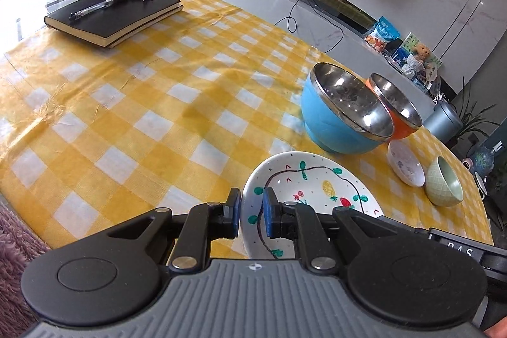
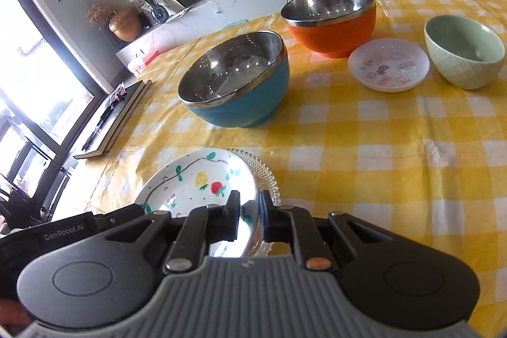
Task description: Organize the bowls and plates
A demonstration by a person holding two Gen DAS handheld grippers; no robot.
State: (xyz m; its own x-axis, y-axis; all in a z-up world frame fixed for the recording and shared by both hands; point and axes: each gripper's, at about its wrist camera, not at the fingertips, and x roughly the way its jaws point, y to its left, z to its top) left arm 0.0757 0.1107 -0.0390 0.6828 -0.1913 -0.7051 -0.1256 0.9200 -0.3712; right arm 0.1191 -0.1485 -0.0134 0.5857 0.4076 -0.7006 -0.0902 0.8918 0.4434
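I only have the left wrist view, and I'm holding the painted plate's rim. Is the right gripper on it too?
Observer: Yes, the right gripper is closed on the painted plate at its opposite rim.
Operator: Anything underneath the plate?
Observer: A clear glass plate with a beaded rim sits under it, peeking out on the right.
Operator: Are the blue and orange bowls touching? They overlap for me.
Observer: No, the blue bowl and orange bowl stand apart, with tablecloth showing between them.
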